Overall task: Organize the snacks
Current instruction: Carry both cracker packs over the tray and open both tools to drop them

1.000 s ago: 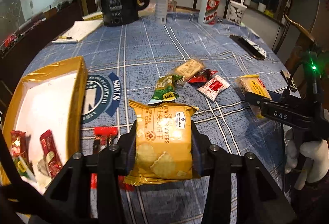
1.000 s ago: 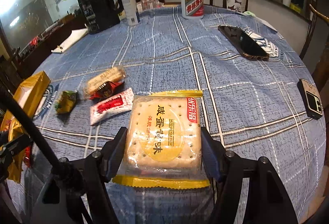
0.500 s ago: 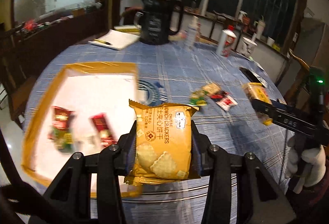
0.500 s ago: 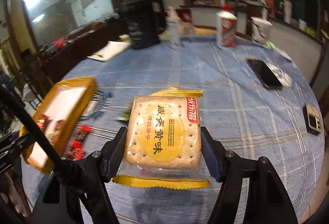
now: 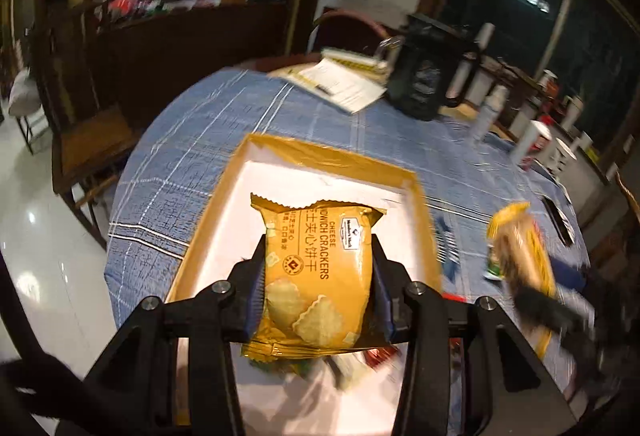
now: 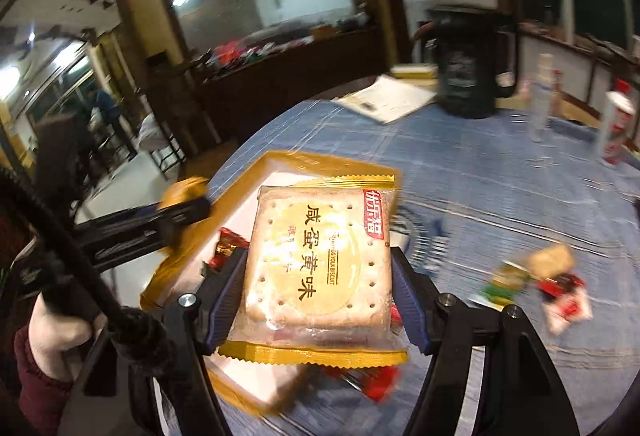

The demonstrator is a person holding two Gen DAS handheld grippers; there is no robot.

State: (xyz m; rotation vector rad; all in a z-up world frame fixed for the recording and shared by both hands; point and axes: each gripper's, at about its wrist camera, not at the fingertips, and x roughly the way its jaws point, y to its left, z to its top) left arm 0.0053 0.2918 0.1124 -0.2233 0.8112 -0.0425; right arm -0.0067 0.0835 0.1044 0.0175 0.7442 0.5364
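In the left wrist view, the left tongs (image 5: 318, 290) are closed on a gold packet (image 5: 316, 276) printed "CHEESE SANDWICH CRACKERS" with Chinese characters and a small dark badge too fine to read. It hangs over the white floor of a gold-rimmed tray (image 5: 332, 155) that sits near the left edge of the table (image 5: 192, 171), which wears a blue checked cloth. Small wrappers in the tray below the packet are mostly hidden by it and blurred. Toward the far edge lie a sheet of paper (image 5: 344, 85) and a black kettle (image 5: 428, 75); their print is illegible. At the right, the other tongs and their packet show only as a smear.

In the right wrist view, the right tongs (image 6: 318, 294) grip a clear packet with gold ends (image 6: 320, 260), reading "EGG YOLK BISCUIT" beside large Chinese characters and a red corner label. It is held above the tray's near right corner. Loose snacks (image 6: 536, 284) lie blurred on the cloth to the right, and a red-and-white bottle (image 6: 618, 127) stands by the far right edge.
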